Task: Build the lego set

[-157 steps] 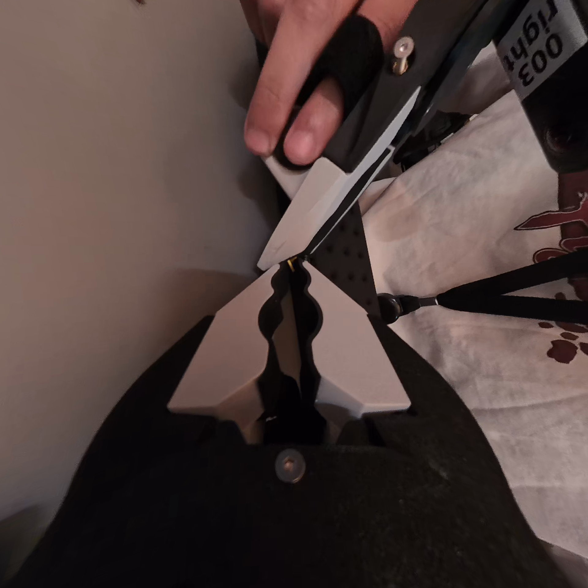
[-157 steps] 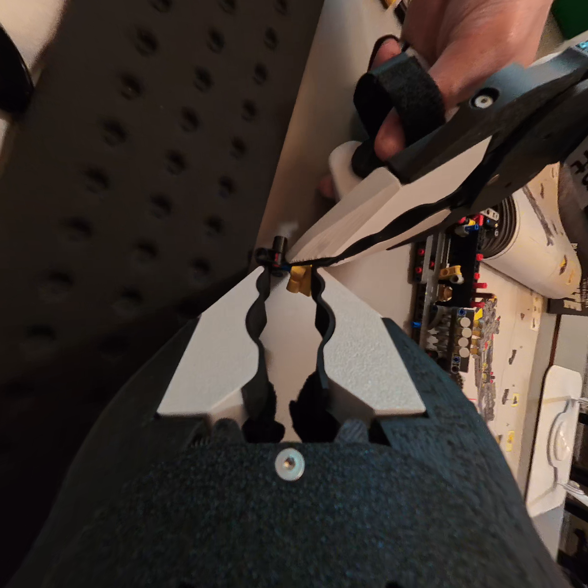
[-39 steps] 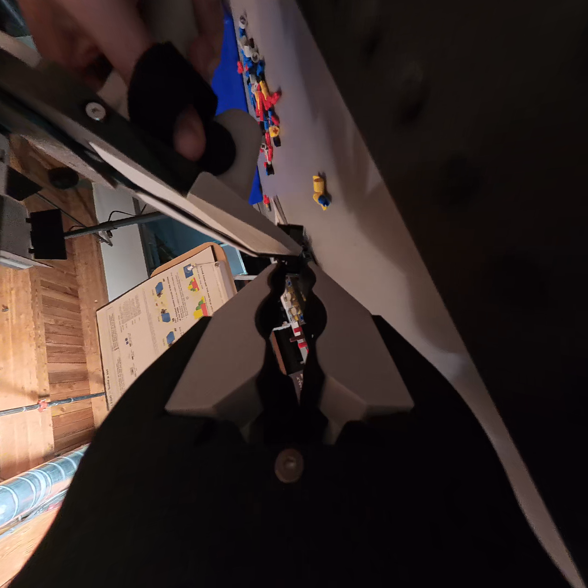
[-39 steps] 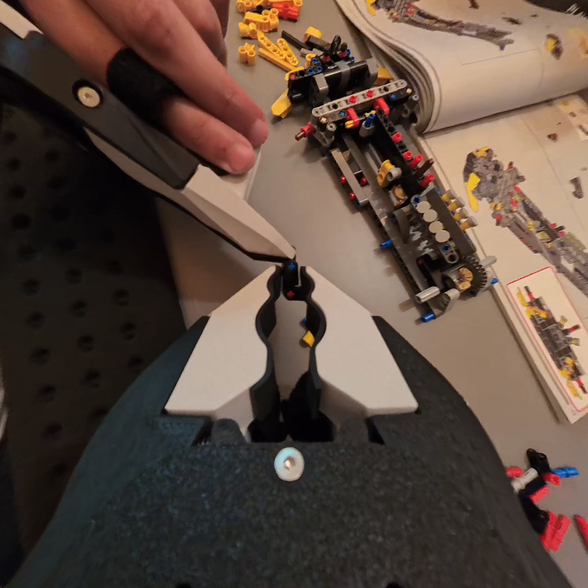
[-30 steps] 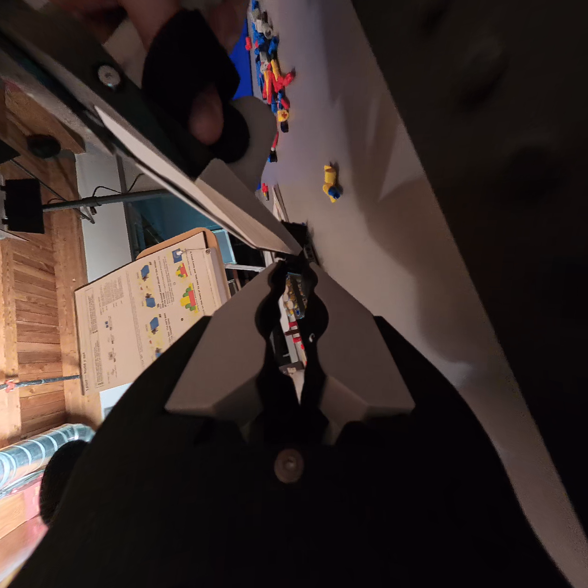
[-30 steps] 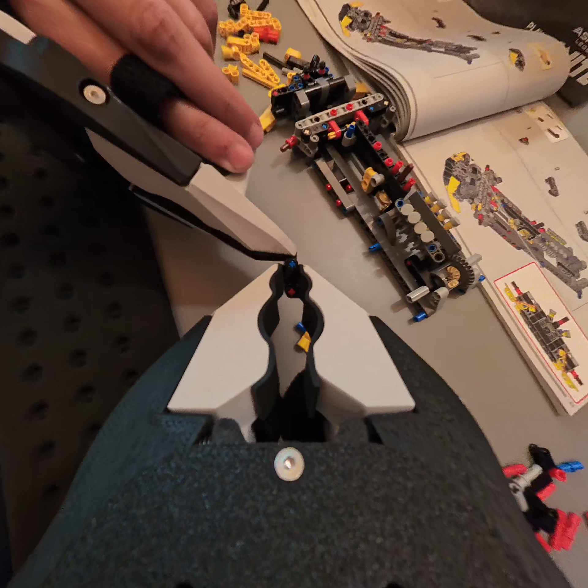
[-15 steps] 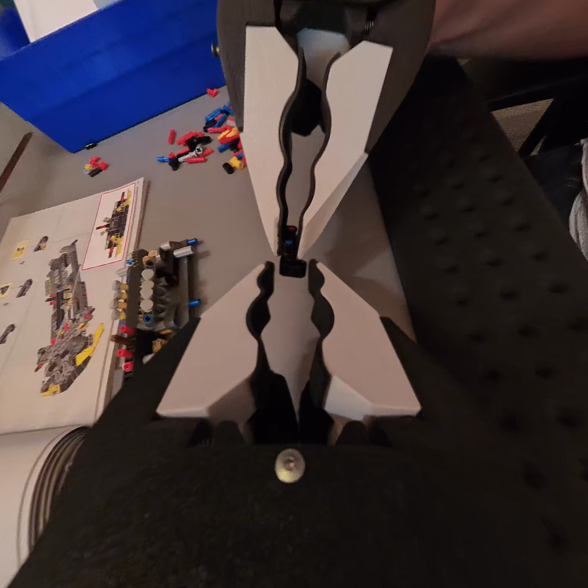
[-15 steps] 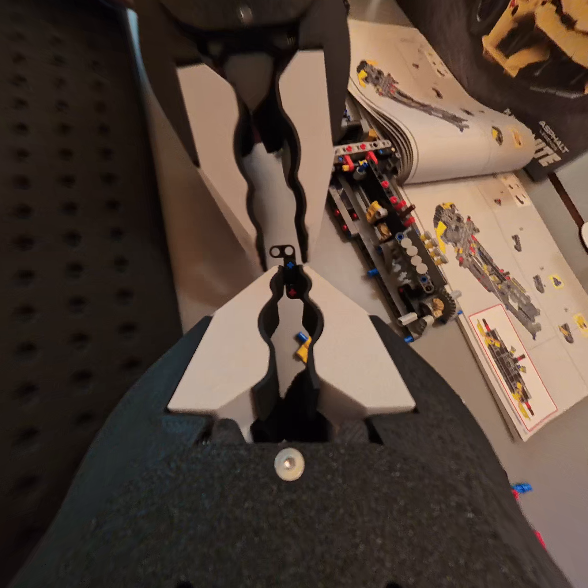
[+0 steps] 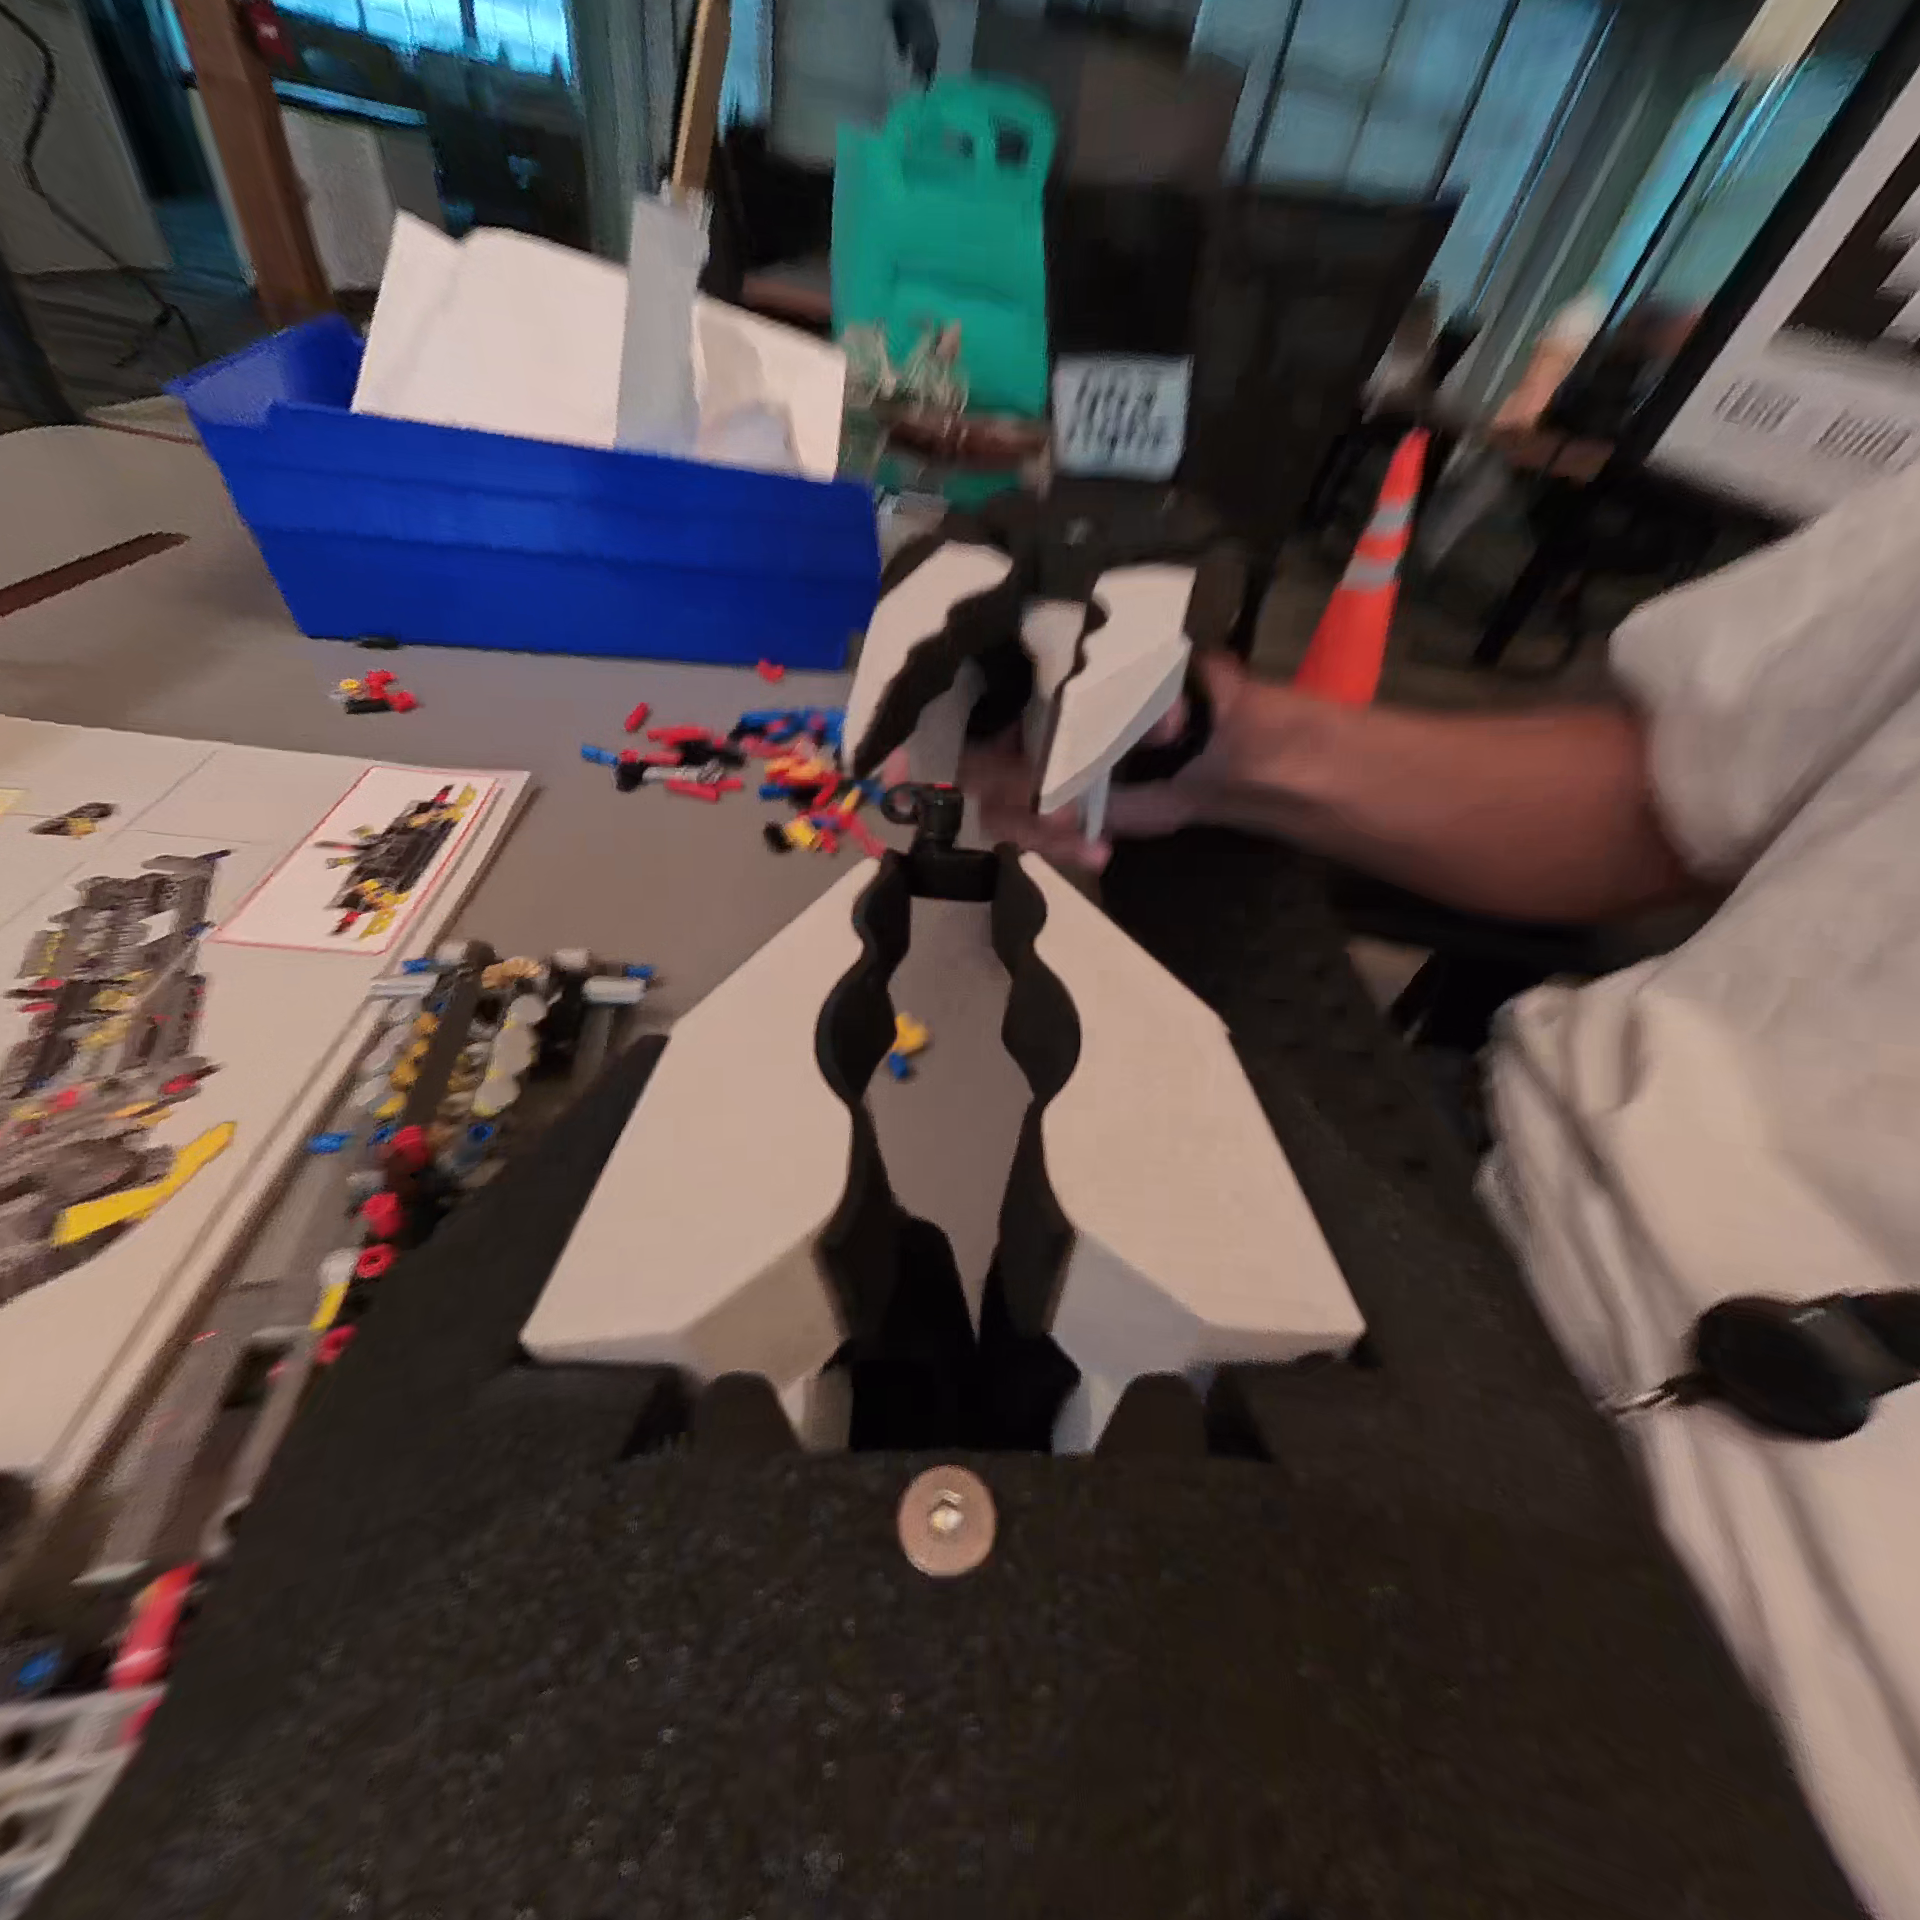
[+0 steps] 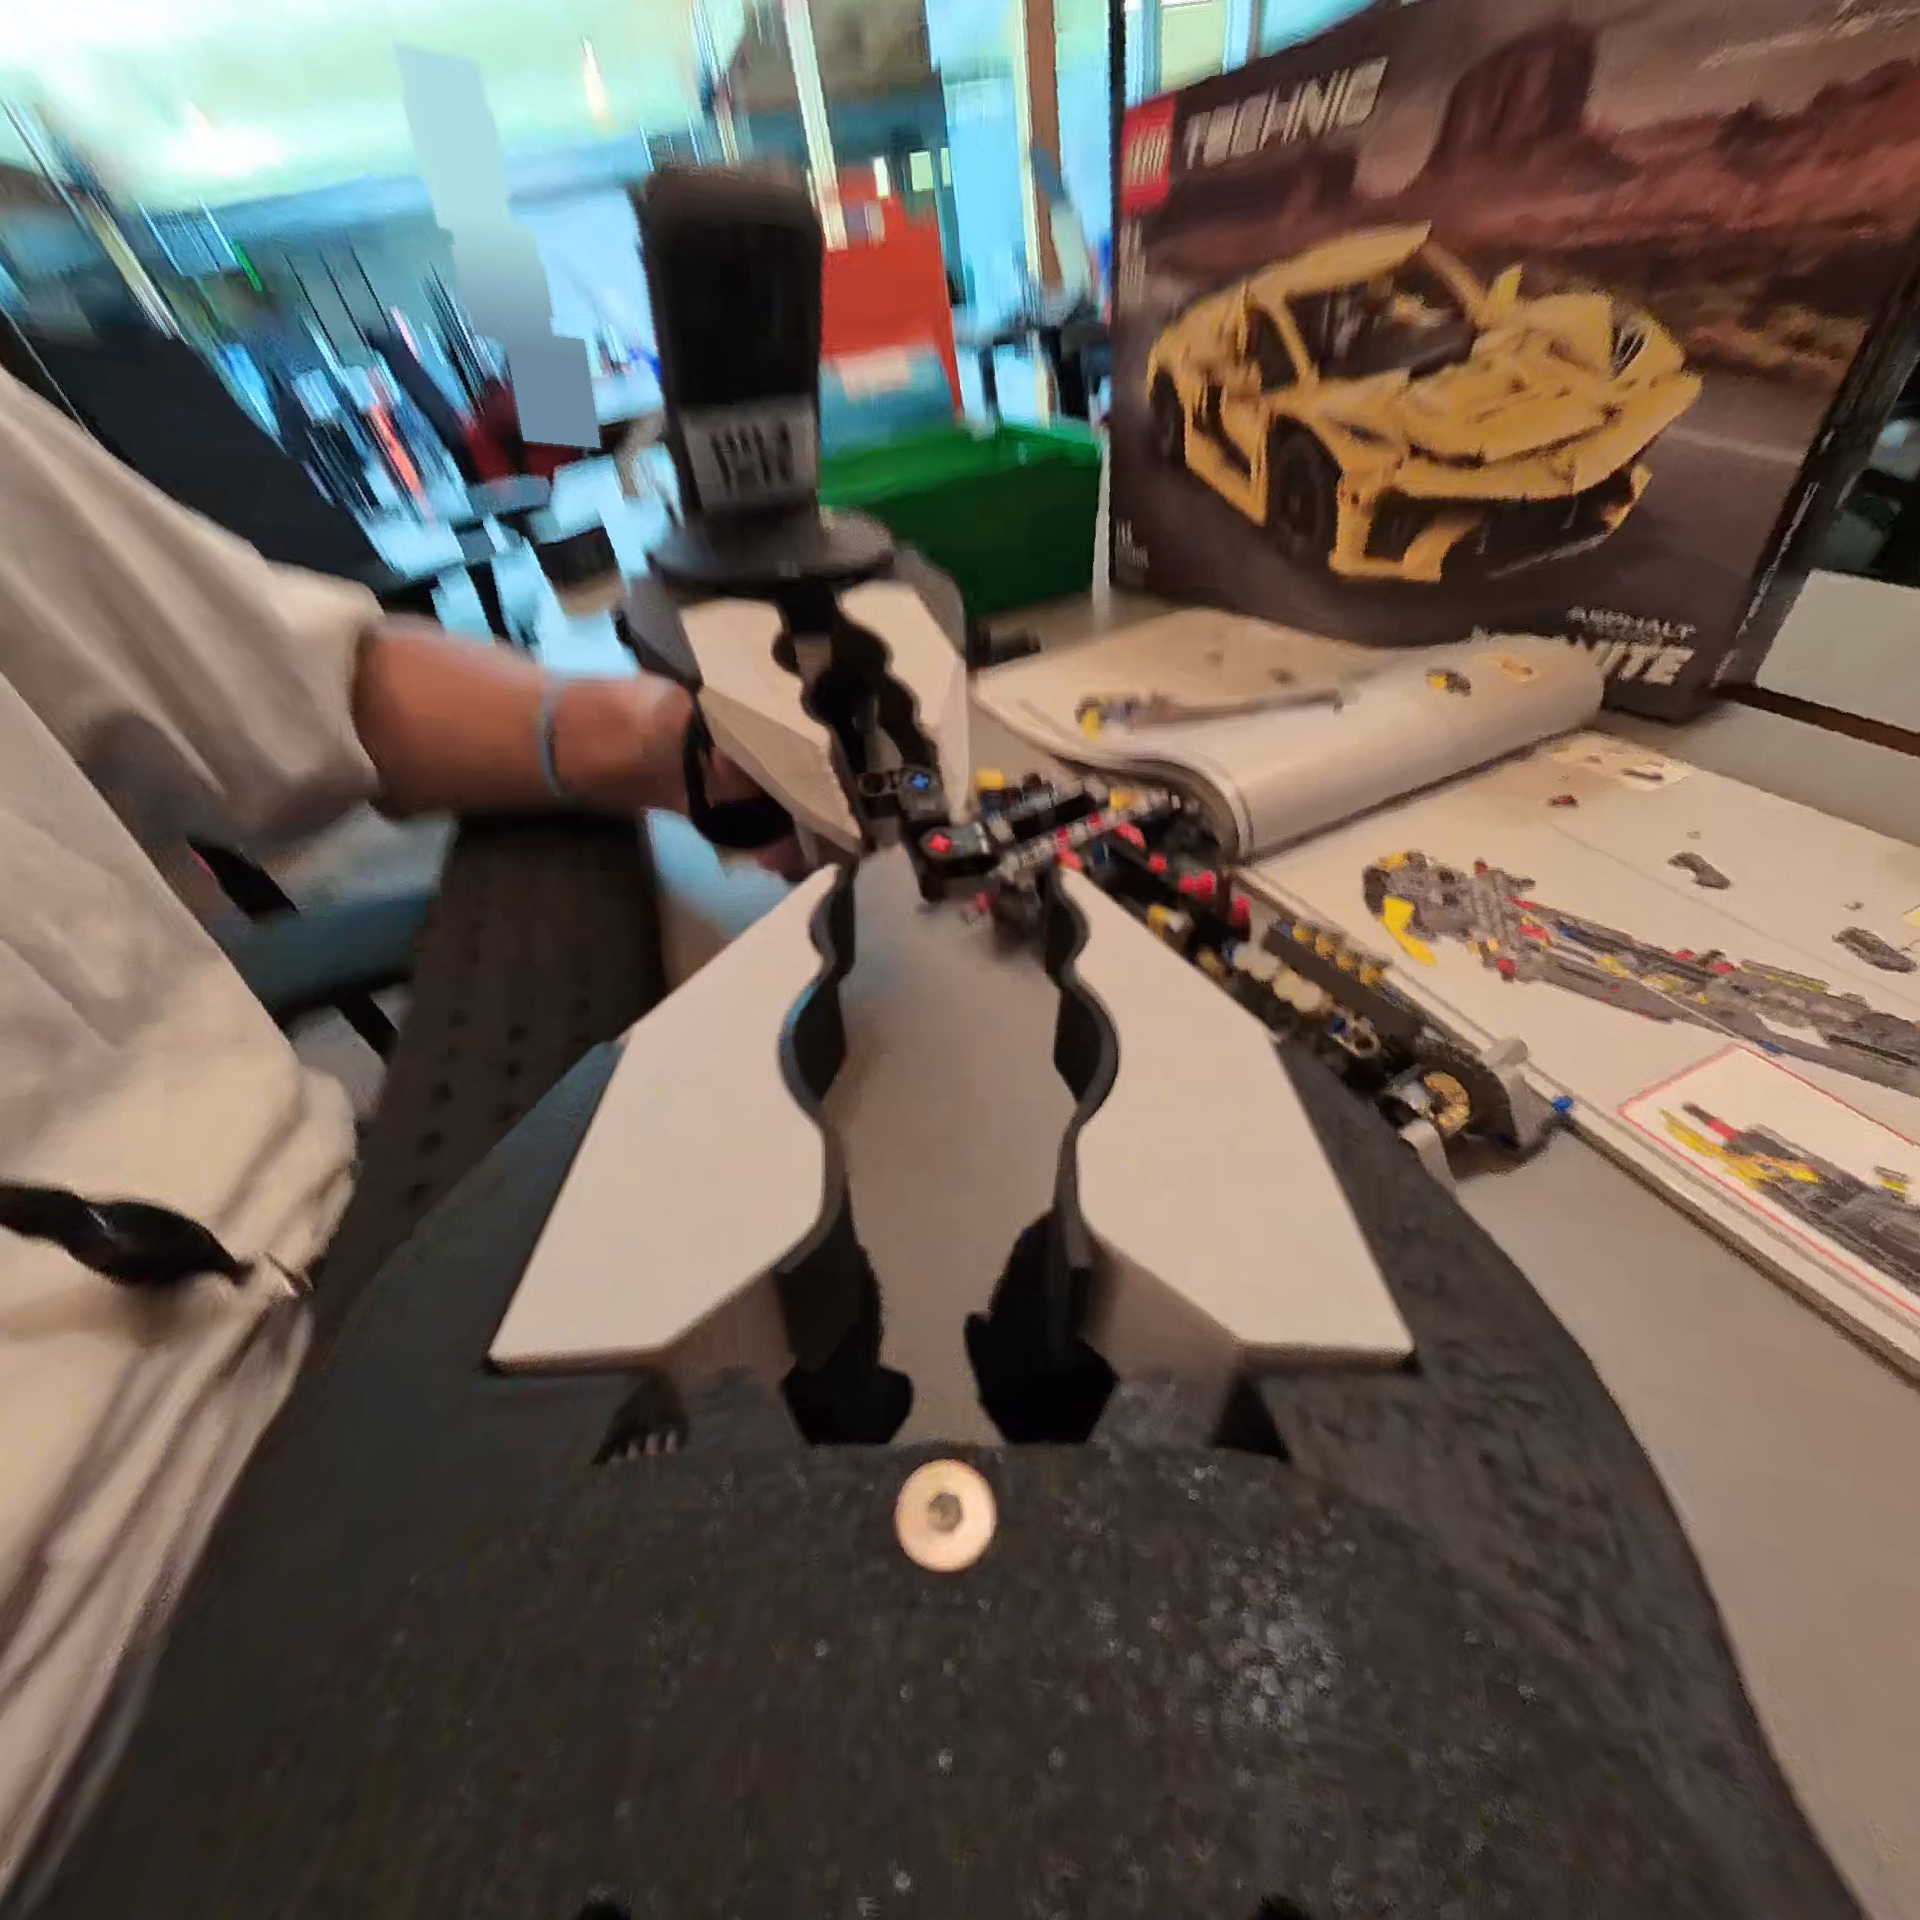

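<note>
my left claw [image 9: 948, 868] is clamped on a small black lego piece [image 9: 940, 852]. my right claw [image 10: 951, 899] stands apart above the grey desk [image 10: 1662, 1403], beside the lego chassis [image 10: 1299, 987].

Grey tabletop [image 9: 644, 894], blue bin [image 9: 540, 540], orange traffic cone [image 9: 1361, 582] with grey bands, yellow car on dark set box [image 10: 1507, 312], red, blue and yellow loose pieces [image 9: 748, 758], green bag [image 9: 935, 239]

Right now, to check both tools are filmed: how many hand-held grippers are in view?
2. The left grey-fingered hand-held gripper is shut on a small black lego piece; the right hand-held gripper, open, faces it.
</note>
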A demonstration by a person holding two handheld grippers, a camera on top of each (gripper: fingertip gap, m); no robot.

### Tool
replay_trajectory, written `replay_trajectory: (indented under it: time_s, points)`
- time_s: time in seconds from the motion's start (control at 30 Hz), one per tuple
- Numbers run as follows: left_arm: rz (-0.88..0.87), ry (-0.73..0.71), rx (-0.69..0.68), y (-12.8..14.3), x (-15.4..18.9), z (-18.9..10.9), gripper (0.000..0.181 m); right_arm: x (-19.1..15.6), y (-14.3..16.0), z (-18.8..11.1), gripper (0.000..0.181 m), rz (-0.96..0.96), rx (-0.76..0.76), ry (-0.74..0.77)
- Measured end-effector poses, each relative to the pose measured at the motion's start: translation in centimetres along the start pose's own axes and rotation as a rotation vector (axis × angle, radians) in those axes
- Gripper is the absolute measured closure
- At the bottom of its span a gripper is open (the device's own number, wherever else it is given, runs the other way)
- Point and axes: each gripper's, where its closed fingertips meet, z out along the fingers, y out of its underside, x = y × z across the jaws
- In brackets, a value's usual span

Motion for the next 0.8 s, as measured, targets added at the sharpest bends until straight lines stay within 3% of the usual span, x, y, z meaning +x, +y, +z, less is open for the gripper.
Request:
replay_trajectory:
  time_s: [0.1, 0.23, 0.33, 0.8]
  points:
    - [-0.169, 0.075, 0.136, -1.9, 0.3, -0.5, 0.167, -0.7, -1.3, 0.2, 0.143, 0.116, 0.101, -0.077]
    - [-0.255, 0.140, 0.192, -2.4, 1.1, -0.2, 0.167, -1.4, -2.1, 1.0, 0.145, 0.154, 0.149, -0.101]
    - [-0.261, 0.148, 0.196, -2.4, 1.4, 0.1, 0.167, -1.4, -1.9, 0.9, 0.166, 0.171, 0.139, -0.098]
    - [-0.189, 0.190, 0.076, -1.1, 2.2, 0.1, 0.167, -2.2, 0.4, 0.8, 0.168, 0.257, -0.011, -0.191]
